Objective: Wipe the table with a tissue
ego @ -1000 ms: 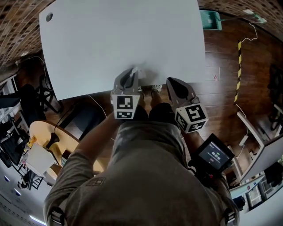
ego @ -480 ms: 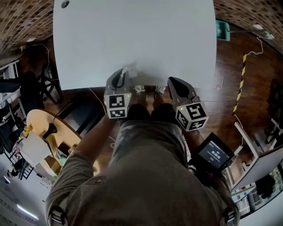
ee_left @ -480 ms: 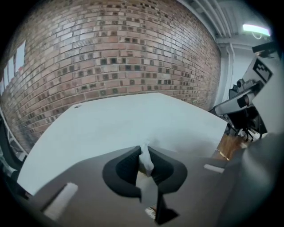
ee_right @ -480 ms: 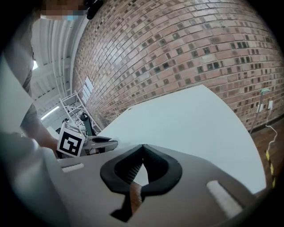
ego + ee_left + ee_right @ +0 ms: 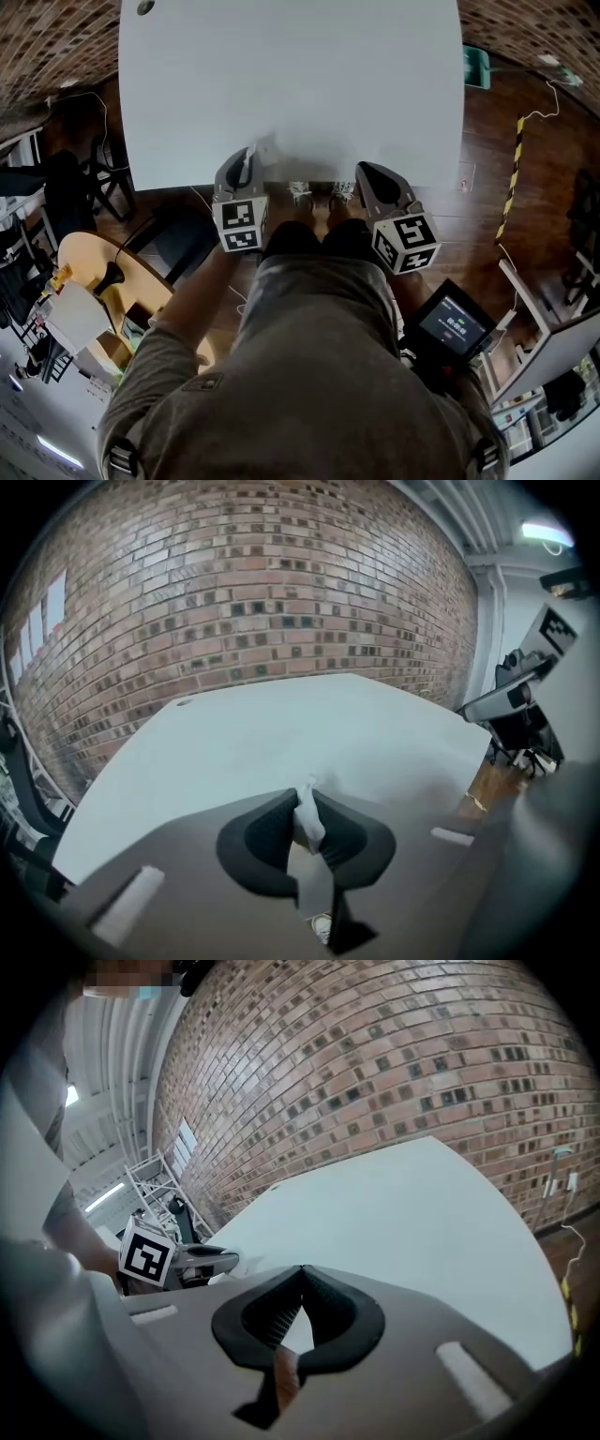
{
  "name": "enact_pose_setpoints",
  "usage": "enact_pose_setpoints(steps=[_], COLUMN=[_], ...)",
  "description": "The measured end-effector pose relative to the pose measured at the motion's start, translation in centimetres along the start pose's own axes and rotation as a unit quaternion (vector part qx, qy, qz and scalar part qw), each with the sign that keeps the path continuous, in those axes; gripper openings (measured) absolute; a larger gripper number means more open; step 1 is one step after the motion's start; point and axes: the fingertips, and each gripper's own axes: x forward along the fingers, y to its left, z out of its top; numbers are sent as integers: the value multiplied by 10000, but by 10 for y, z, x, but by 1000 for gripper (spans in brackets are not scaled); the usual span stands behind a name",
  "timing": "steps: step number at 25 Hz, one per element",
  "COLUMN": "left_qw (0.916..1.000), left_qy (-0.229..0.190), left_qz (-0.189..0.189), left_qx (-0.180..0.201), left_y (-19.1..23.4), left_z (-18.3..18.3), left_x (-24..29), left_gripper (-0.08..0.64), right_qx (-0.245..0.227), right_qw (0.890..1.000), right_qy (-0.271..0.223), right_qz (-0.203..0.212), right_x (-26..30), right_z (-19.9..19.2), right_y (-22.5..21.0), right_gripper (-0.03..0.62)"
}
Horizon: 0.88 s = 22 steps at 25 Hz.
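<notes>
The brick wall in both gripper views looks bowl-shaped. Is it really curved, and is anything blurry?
Left gripper view: the wide-angle lens bends the brick wall and blackens the corners; the left gripper, shut on the tissue, looks soft. Right gripper view: same bulge and dark corners. Head view: the table bows slightly at its edges.

1 white desk [image 5: 291, 84], 1 tissue [image 5: 308, 825]. 2 grippers: left gripper [image 5: 250, 152], right gripper [image 5: 362, 171]. 2 shoes [image 5: 300, 191], probably, partly hidden. 1 lit screen [image 5: 455, 326]. 1 round wooden table [image 5: 94, 272]. 1 green bin [image 5: 473, 66].
</notes>
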Motion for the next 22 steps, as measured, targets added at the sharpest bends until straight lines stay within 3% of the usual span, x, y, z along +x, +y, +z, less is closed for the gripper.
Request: enact_pose_setpoints(steps=[6, 15, 22], left_qw=[9987, 9894, 9877], left_qy=[-59, -151, -151], left_qz=[-446, -1196, -1300], left_qx=[233, 812, 855], left_y=[-39, -107, -113], left_z=[16, 31, 32], left_x=[15, 37, 38], left_gripper=[28, 28, 28], right_qx=[137, 318, 329], right_qw=[9996, 9982, 9981], right_qy=[-66, -164, -166], right_qz=[-233, -485, -501], right_x=[-14, -26, -26], right_z=[-2, -6, -5], right_y=[-17, -40, -41], right_gripper=[12, 12, 12])
